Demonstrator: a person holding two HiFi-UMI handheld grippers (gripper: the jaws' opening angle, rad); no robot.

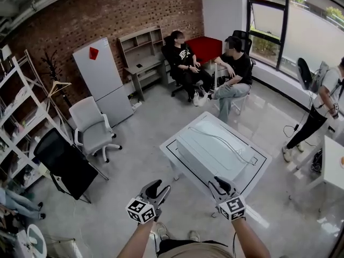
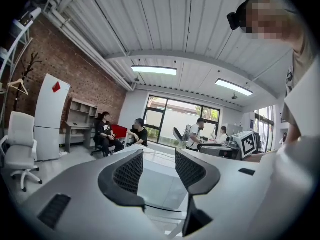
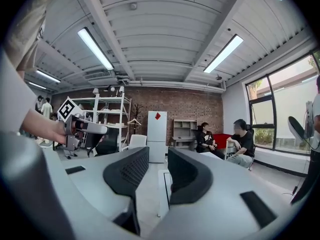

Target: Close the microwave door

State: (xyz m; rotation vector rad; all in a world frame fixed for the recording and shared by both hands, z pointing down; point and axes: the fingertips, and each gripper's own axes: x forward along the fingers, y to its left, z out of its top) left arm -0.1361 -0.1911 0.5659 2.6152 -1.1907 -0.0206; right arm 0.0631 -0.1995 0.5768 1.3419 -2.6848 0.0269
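L tool (image 1: 160,187) jaws apart, empty | R tool (image 1: 223,183) apart, empty | white table (image 1: 250,168) just ahead

My left gripper (image 1: 157,187) and right gripper (image 1: 219,183) side by side on the near side of the white table (image 1: 167,145), both roughly level, jaws apart, empty, forearms extended

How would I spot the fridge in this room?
Find the red brick wall at the back. Against it, beside the grey shelved desk, stands the tall white two-door fridge. Only it carries a small red diamond sticker.
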